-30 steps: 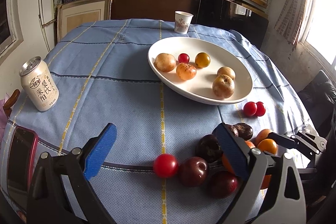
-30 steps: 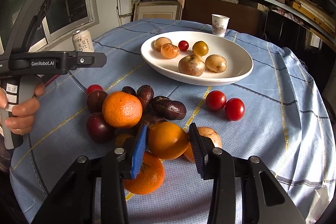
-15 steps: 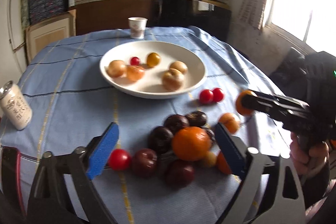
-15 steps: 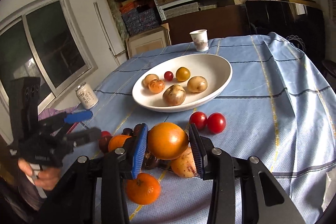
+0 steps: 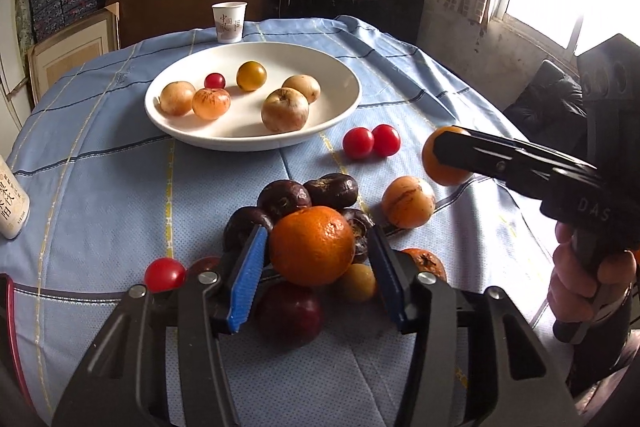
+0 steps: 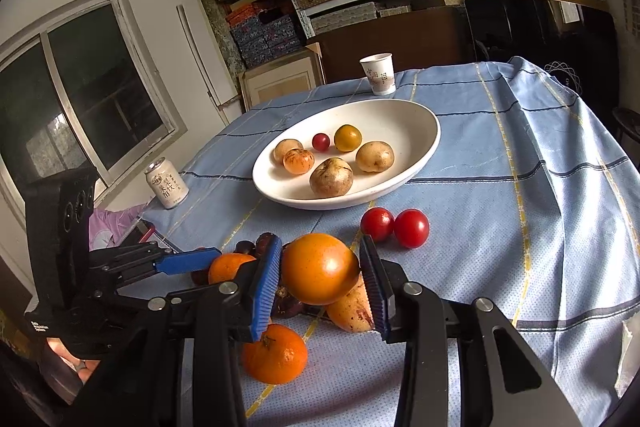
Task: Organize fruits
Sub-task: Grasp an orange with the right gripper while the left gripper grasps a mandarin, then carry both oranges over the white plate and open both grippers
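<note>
Left tongs (image 5: 316,259) tilted down, closing around mandarin (image 5: 312,245).

"DAS" on right tongs (image 5: 452,157)

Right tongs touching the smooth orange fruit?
Touching. Right wrist view: both blue pads press the smooth orange fruit's sides, holding it between the right tongs.

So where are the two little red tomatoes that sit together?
The two small red cherry tomatoes lie side by side on the blue checked tablecloth, just in front of the big white oval plate, beyond the fruit pile.
</note>
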Demonstrator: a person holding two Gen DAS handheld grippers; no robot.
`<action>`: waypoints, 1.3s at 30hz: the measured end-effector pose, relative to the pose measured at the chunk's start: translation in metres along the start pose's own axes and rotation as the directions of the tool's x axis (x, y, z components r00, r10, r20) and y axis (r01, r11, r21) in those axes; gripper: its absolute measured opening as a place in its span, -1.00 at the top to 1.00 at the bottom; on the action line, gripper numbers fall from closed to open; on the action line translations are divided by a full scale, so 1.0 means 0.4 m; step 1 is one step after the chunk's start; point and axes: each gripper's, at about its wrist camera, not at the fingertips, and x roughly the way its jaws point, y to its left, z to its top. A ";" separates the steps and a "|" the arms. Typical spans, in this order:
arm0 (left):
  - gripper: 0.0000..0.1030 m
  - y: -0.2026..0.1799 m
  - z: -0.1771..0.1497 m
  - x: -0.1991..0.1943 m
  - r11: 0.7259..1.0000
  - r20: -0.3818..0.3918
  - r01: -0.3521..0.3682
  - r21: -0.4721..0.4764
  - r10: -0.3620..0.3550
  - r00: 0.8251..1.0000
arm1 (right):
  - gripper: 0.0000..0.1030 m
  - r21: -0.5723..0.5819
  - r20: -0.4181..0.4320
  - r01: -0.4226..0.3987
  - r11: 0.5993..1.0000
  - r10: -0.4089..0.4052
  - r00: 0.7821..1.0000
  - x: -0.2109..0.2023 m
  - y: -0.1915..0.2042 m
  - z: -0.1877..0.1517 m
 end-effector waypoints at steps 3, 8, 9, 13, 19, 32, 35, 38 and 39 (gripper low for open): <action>0.01 -0.001 -0.001 0.006 1.000 -0.005 -0.009 0.003 0.009 1.000 | 0.22 0.001 0.000 -0.001 1.000 0.001 1.000 -0.001 0.000 -0.001; 0.10 -0.004 -0.005 0.009 1.000 -0.004 -0.029 0.009 0.029 1.000 | 0.22 0.003 0.001 0.003 1.000 -0.003 1.000 -0.002 -0.001 -0.002; 0.11 -0.003 -0.004 0.008 1.000 -0.003 -0.029 0.009 0.029 1.000 | 0.22 0.004 0.004 0.004 1.000 -0.004 1.000 -0.003 -0.002 -0.001; 0.12 -0.003 -0.004 0.007 1.000 0.000 -0.028 0.006 0.028 1.000 | 0.22 0.013 0.009 0.001 1.000 -0.001 1.000 -0.007 -0.008 -0.002; 0.13 0.012 0.001 -0.007 0.999 0.015 0.009 -0.034 -0.009 1.000 | 0.22 0.010 0.016 0.001 1.000 -0.001 1.000 -0.011 -0.009 -0.001; 0.13 0.089 0.047 -0.105 0.993 0.082 0.021 -0.115 -0.012 0.997 | 0.22 0.012 0.020 -0.067 0.998 0.066 0.998 -0.036 0.006 0.053; 0.13 0.116 0.097 -0.127 0.994 0.099 0.018 -0.107 -0.007 0.995 | 0.22 -0.003 0.028 -0.086 0.996 0.086 0.996 -0.044 0.018 0.111; 0.13 0.137 0.163 -0.127 0.995 0.118 -0.013 -0.097 0.025 0.993 | 0.22 -0.003 0.040 -0.084 0.996 0.084 0.996 -0.030 0.019 0.180; 0.13 0.144 0.180 -0.123 0.995 0.117 -0.013 -0.101 0.025 0.993 | 0.22 0.012 0.040 -0.089 0.996 0.088 0.995 -0.017 0.012 0.204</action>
